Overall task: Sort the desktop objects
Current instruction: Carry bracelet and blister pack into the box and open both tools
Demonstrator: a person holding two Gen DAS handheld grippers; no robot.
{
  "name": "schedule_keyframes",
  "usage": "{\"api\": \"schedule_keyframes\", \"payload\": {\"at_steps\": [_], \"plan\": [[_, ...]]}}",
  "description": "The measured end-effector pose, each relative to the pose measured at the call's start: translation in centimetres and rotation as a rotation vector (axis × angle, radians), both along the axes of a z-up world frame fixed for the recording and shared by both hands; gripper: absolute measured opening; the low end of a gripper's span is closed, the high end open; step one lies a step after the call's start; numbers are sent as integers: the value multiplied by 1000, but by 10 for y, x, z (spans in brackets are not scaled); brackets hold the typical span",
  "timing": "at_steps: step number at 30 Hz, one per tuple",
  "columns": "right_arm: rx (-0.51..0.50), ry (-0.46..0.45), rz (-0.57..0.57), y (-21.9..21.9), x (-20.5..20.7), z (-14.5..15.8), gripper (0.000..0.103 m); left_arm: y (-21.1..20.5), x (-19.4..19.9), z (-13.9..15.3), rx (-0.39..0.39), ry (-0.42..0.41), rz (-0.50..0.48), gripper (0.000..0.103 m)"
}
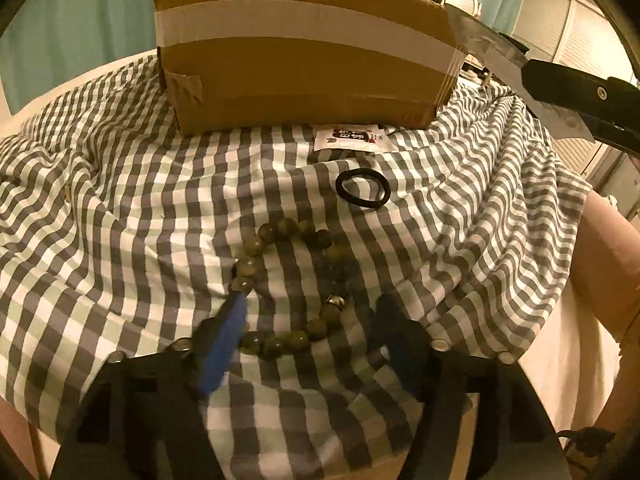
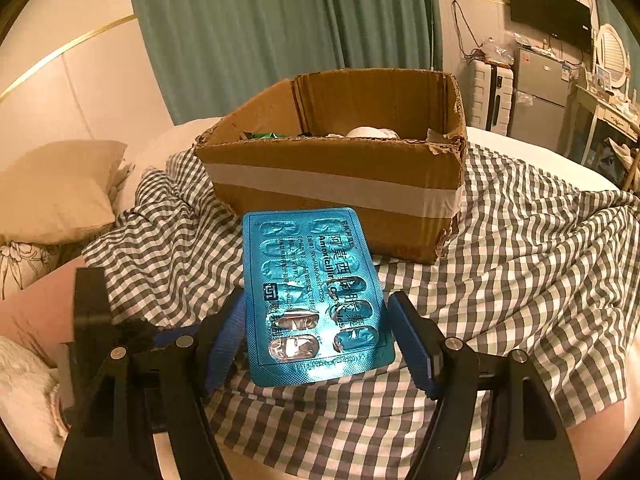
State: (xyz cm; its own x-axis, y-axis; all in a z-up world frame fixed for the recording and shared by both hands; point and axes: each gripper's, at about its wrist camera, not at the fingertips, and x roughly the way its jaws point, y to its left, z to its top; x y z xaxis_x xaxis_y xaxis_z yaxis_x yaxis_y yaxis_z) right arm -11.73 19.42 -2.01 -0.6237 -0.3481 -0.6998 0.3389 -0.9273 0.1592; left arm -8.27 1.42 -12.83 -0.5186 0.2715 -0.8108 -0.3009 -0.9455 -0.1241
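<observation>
A bracelet of green-brown beads (image 1: 294, 288) lies on the checked cloth (image 1: 120, 220). My left gripper (image 1: 310, 312) is open, low over it, its blue fingers (image 1: 226, 344) on either side of the ring. A black hair tie (image 1: 363, 189) and a white sachet (image 1: 352, 137) lie beyond it, before an open cardboard box (image 1: 300, 52). My right gripper (image 2: 318, 312) is shut on a blue blister pack of pills (image 2: 316, 296) and holds it in front of the box (image 2: 336, 176), which holds several items. The right gripper also shows in the left wrist view (image 1: 560, 84) with the pack.
A pillow (image 2: 56, 188) lies at the left of the bed. A suitcase, a small fridge (image 2: 540, 96) and a wall screen stand at the far right. Green curtains hang behind the box.
</observation>
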Motion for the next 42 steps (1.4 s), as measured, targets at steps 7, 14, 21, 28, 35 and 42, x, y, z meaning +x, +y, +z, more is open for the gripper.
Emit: {"api": "schedule_keyframes", "payload": {"at_steps": [7,14,21,28,35,42], "plan": [[-6,-17,5,-1,-2,-4,71,-9,-14,-19,33,-3,41,80],[-11,-22,7,-2,-2,-5,71,-29,-9,-9,107,30,77,12],[-43,-17,-6,7,1,1,71,-33,-2,21,157,135,88,12],[-70,0,-16,12,8,9,71,-40,-2,58,202,222,117,12],[-78,41,-11,11,15,24,71,-26,2,89,172,299,66,12],[-74,86,-6,9,16,41,71,-13,-3,112,152,345,19,12]]}}
